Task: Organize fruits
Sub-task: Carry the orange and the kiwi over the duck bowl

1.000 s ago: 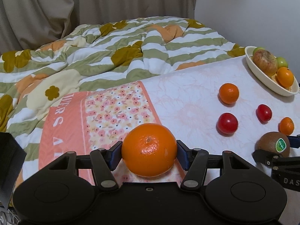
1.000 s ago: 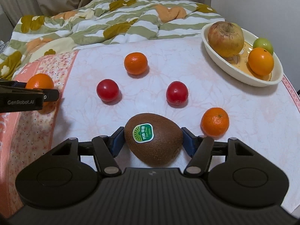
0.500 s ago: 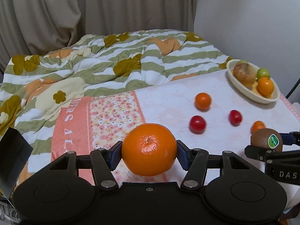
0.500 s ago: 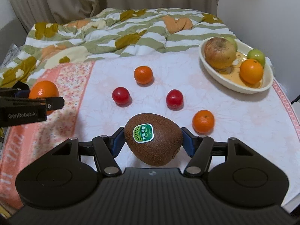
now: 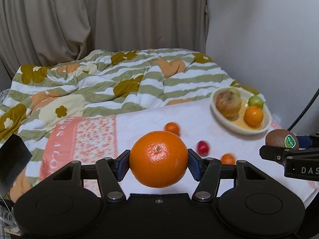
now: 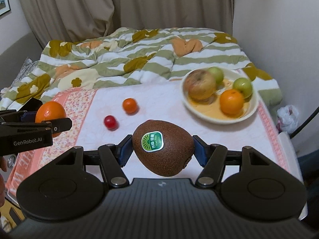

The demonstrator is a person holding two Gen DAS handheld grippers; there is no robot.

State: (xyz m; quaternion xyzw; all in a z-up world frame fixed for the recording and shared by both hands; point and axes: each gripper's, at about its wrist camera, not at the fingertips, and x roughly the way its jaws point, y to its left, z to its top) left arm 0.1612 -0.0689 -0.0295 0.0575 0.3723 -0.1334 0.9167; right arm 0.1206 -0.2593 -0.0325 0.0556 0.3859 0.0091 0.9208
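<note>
My left gripper point(image 5: 158, 164) is shut on a large orange point(image 5: 158, 159) and holds it well above the cloth-covered table. My right gripper point(image 6: 162, 151) is shut on a brown kiwi point(image 6: 163, 147) with a green sticker, also raised. The kiwi shows at the right in the left wrist view point(image 5: 282, 140); the orange shows at the left in the right wrist view point(image 6: 50, 115). A cream bowl point(image 6: 201, 114) at the back right holds an apple point(image 6: 199, 86), two green fruits and an orange point(image 6: 231, 101).
On the white cloth lie a small tangerine point(image 6: 130, 105), a red tomato point(image 6: 110, 121), another tomato point(image 5: 203, 147) and another tangerine point(image 5: 227, 158). A striped floral quilt point(image 6: 129, 59) lies behind the table. Curtains and a wall stand at the back.
Both grippers have risen and pulled back with their fruits still held. The table and bowl now look farther away and lower in both views.
</note>
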